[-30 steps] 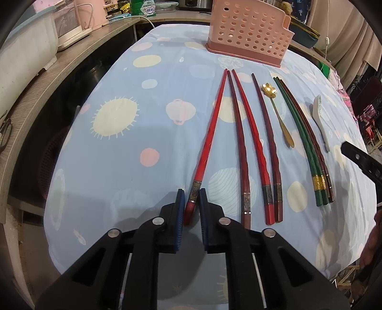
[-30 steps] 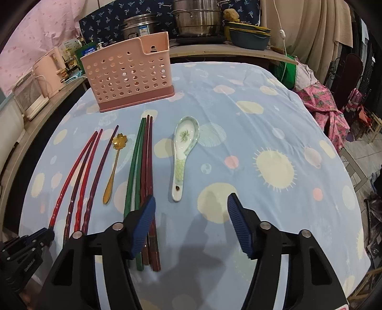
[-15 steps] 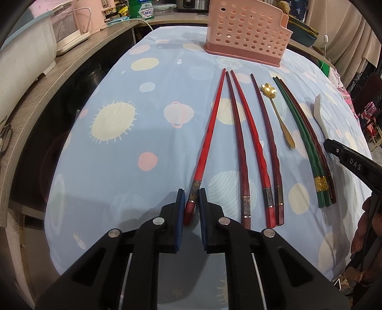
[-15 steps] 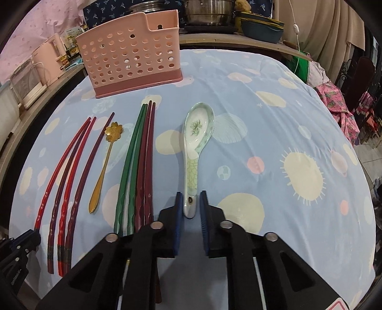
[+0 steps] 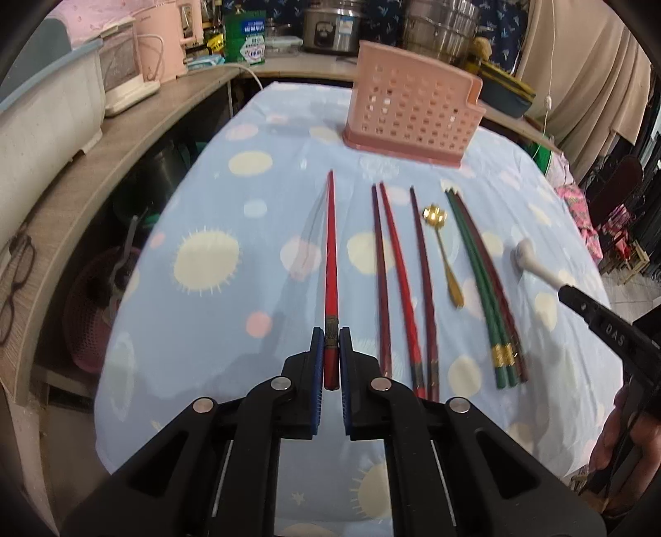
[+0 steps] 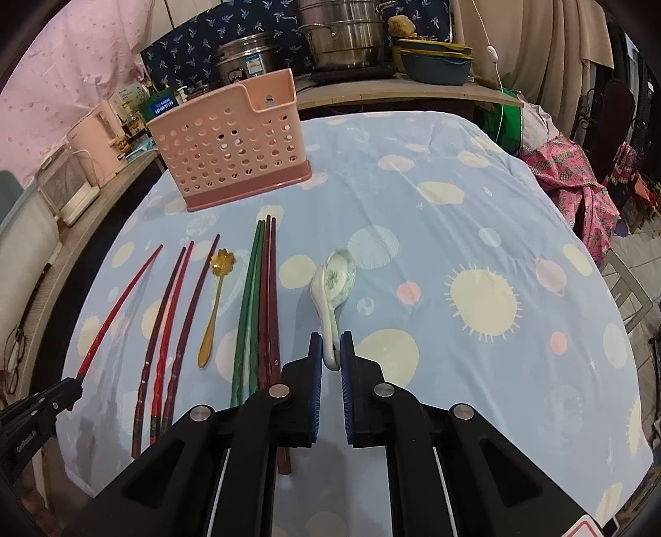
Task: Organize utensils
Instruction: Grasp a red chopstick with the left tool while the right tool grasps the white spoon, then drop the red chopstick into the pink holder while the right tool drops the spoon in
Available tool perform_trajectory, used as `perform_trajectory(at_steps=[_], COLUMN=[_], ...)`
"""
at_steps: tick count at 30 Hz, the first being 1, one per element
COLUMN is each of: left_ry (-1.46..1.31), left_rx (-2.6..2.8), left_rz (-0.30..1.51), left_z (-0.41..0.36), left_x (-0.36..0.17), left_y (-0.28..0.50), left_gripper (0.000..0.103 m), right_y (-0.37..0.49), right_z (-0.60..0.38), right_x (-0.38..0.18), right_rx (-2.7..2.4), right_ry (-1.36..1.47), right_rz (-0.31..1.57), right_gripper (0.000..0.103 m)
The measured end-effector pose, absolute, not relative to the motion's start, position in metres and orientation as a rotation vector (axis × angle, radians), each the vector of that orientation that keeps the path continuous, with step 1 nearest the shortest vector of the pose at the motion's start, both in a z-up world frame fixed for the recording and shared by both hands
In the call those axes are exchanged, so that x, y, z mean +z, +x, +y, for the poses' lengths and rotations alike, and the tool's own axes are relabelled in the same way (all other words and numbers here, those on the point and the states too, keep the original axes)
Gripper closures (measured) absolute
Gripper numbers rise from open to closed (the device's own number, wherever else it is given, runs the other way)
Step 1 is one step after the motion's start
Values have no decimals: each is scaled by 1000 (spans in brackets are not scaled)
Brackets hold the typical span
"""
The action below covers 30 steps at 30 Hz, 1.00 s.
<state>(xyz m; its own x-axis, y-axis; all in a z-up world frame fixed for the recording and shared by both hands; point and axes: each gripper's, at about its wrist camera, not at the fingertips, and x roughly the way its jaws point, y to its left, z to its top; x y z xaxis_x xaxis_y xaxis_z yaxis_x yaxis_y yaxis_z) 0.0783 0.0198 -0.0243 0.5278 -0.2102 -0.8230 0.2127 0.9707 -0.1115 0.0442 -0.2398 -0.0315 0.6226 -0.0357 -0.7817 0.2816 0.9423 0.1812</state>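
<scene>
Left gripper: jaws closed on the thick end of a bright red chopstick. The stick's long axis runs straight ahead from the jaws, thin tip pointing toward the pink slotted basket at the far end of the table. The stick appears raised off the blue dotted tablecloth, with a faint shadow to its left.

Right gripper: jaws closed on the handle end of a white ceramic spoon with a green pattern. Handle sits between the blue pads; bowl points away from the jaws, toward the far table edge, tilted and rolled partly onto its side. It appears lifted clear of the cloth.

On the cloth, lying roughly parallel, long axes running from near edge toward the basket:
- three dark red chopsticks, just right of the held one
- a gold spoon with flower-shaped bowl at the far end
- a bundle of green and dark brown chopsticks, touching one another, gold bands at the near ends

Basket stands upright. Steel pots on the counter behind it.
</scene>
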Motion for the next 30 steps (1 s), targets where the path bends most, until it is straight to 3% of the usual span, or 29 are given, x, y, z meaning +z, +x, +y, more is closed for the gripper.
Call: perform_trajectory(at_steps=[15,30], left_ry=[-77,-140], left_rx=[-283,-298], left_rz=[750,387], left_z=[12,-16], left_x=[85,231], left_y=[140,223], left_gripper=[96,96], right_y=[75,199], right_z=[-259,-281], right_x=[53,123], right_rx=[-104,0], right_ry=[341,436], right_rz=[707,533], right_gripper=[97,97])
